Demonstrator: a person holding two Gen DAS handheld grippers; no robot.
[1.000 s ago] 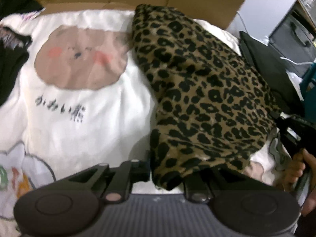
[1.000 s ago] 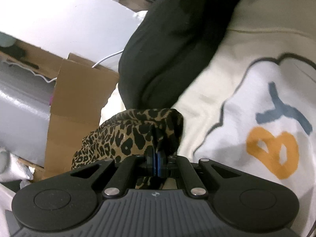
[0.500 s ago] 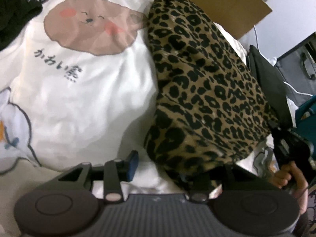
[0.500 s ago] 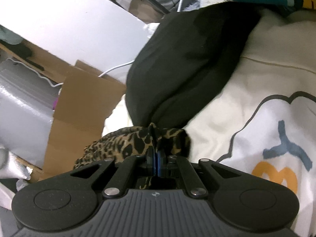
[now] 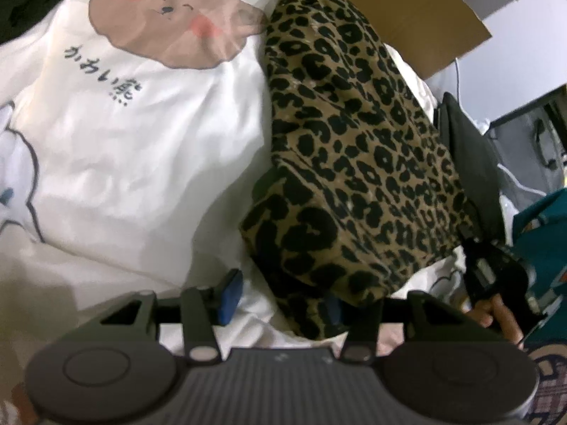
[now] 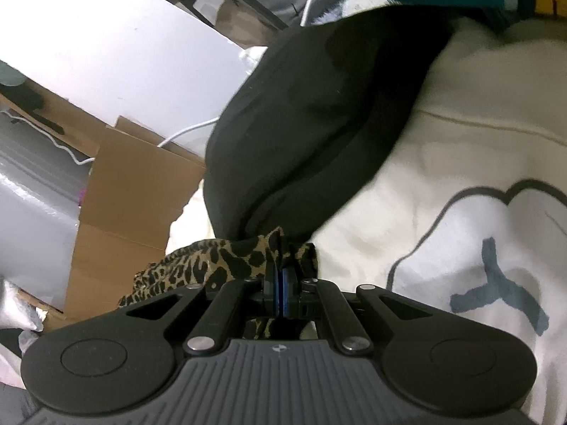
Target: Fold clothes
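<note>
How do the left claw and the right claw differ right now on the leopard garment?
The right claw is shut tight on a corner of the leopard garment; the left claw stands apart, its jaws closing.
Cloth is bunched between the right claw's pads; the left claw's one visible blue pad is bare, and the cloth drapes over the other side.
Both sit at the garment's near edge.
</note>
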